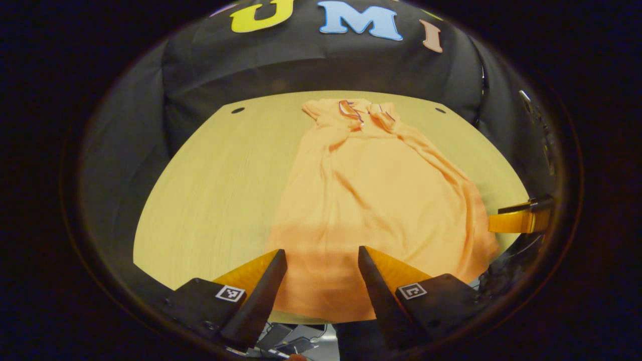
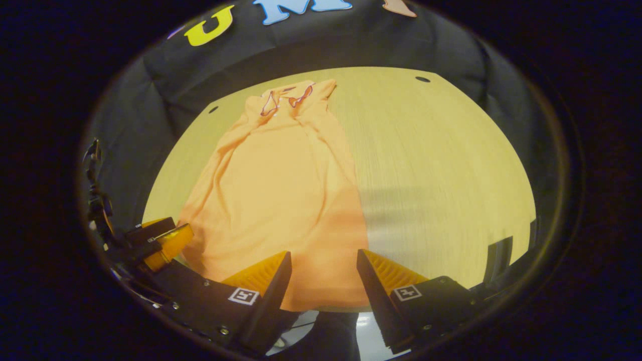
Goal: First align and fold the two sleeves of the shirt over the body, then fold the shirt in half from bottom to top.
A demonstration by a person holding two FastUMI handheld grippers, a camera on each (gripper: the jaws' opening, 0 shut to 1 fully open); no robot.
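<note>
Now my left hand-held gripper (image 1: 321,258) and right hand-held gripper (image 2: 323,258) both hover with fingers apart above the hem of the orange shirt (image 1: 371,200), which lies lengthwise on the worktop (image 1: 220,185), collar at twelve o'clock, sleeves folded in.

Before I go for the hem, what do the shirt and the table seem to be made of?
The shirt looks like soft, thin matte knit: it drapes in loose wrinkles, with a trimmed collar. The table looks like pale wood or wood-look laminate, smooth, with fine straight grain; which one I cannot tell.
</note>
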